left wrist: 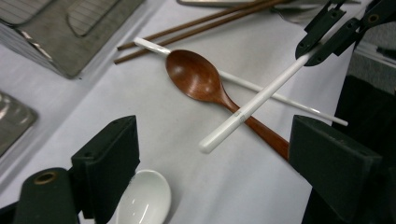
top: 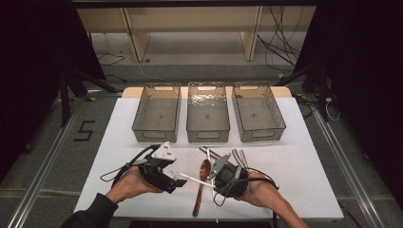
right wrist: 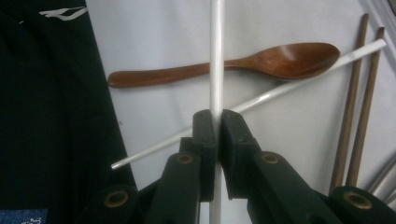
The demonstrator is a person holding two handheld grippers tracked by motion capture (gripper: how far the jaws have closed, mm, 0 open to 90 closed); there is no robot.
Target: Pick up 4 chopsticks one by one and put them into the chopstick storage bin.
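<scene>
My right gripper (right wrist: 216, 122) is shut on a white chopstick (right wrist: 216, 60), lifted above the table and pointing toward my left gripper (top: 173, 181). In the left gripper view the chopstick's free end (left wrist: 219, 135) hangs between my wide-open left jaws (left wrist: 212, 163), touching neither, and the right gripper (left wrist: 327, 32) holds its far end. Under it lies a brown wooden spoon (left wrist: 196, 77), crossed by a second white chopstick (left wrist: 280, 95) flat on the table. A white ceramic spoon (left wrist: 142, 200) lies by my left jaw.
Three empty grey bins (top: 157, 114) (top: 207, 114) (top: 258, 113) stand in a row at the back of the white table (top: 304, 166). A pair of brown chopsticks (right wrist: 359, 93) and some metal cutlery (top: 240, 156) lie beyond the wooden spoon (top: 203, 183).
</scene>
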